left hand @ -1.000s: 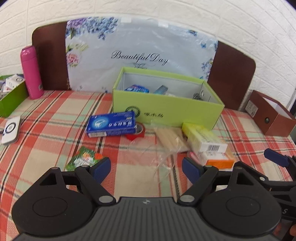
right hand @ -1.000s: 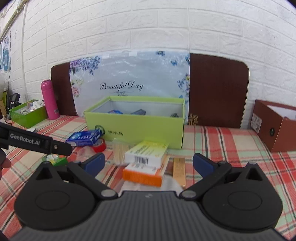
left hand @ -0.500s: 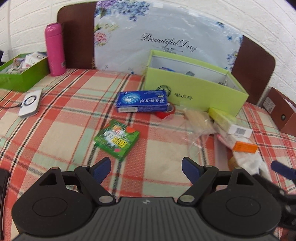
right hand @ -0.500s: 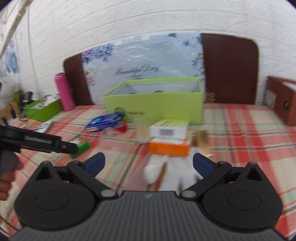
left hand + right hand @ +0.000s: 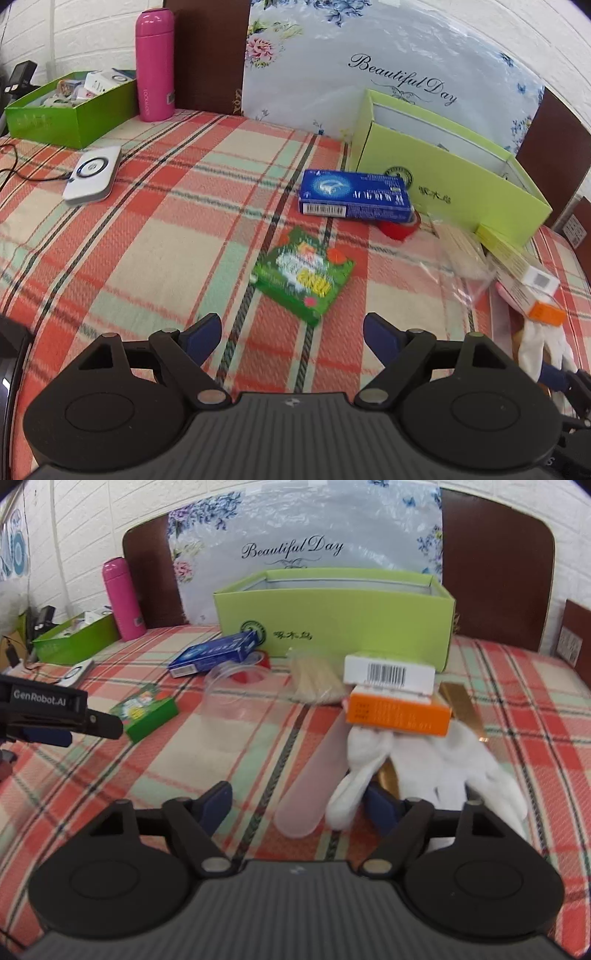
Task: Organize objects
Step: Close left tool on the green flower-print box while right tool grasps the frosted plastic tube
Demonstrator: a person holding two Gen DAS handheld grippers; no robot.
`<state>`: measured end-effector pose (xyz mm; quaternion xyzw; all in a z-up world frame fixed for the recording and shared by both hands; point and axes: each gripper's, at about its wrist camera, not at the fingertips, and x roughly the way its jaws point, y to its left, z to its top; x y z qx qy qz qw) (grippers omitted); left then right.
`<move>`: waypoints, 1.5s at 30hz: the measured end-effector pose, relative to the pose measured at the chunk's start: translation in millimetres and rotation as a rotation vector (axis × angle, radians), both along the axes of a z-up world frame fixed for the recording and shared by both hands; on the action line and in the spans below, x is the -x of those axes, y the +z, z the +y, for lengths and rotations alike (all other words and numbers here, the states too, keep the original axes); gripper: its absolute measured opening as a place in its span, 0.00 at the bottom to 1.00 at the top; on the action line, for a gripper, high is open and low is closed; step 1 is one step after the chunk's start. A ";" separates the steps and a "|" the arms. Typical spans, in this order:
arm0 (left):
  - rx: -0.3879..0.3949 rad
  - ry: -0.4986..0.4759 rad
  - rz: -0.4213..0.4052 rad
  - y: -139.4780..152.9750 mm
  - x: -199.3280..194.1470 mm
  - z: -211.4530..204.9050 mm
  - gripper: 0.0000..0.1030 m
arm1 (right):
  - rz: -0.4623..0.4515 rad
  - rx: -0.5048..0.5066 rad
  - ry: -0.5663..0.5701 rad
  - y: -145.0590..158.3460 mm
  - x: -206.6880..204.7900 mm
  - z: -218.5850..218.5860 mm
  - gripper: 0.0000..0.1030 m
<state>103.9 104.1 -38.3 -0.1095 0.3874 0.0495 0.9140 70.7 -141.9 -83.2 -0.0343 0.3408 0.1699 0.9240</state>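
Observation:
My left gripper (image 5: 291, 332) is open just above the plaid cloth, and the green snack packet (image 5: 303, 277) lies flat right in front of its fingers, untouched. My right gripper (image 5: 299, 803) hangs low over the cloth with its jaws closing. The end of a frosted pink case (image 5: 306, 794) and a finger of the white glove (image 5: 424, 768) lie between them. The glove drapes against the right pad, while the left pad stands apart from the case. An orange box (image 5: 399, 712) with a white barcode box (image 5: 388, 672) on top rests on the glove's far end.
The lime-green open box (image 5: 332, 616) stands behind, with a blue carton (image 5: 354, 195), red tape roll (image 5: 399, 230) and toothpick bag (image 5: 314, 679) before it. At far left are a pink bottle (image 5: 155, 62), a green tray (image 5: 70, 110) and a white charger (image 5: 92, 177).
Both grippers came down toward the cloth. The left one swung left, to the green packet. The right one reached the glove and case, and its jaws narrowed.

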 end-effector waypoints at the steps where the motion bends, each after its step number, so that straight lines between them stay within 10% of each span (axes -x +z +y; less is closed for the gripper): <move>1: -0.005 -0.012 -0.009 -0.4 -6.1 0.7 0.84 | 0.015 0.011 -0.006 -2.7 -1.4 0.1 0.34; 11: -0.167 -0.163 0.042 -21.3 -53.2 -6.0 0.84 | 0.056 0.018 0.195 -3.0 53.2 -20.1 0.25; 15: -0.155 -0.183 0.018 -25.3 -43.0 -6.8 0.69 | 0.090 0.010 0.211 1.9 70.9 -33.0 0.25; 25: -0.132 -0.306 0.055 -19.0 40.1 -45.2 0.73 | 0.075 0.019 0.224 9.3 74.2 -31.2 0.39; 45: -0.125 -0.281 0.059 -22.6 29.3 -52.8 0.70 | 0.081 0.033 0.239 2.0 48.9 -9.2 0.38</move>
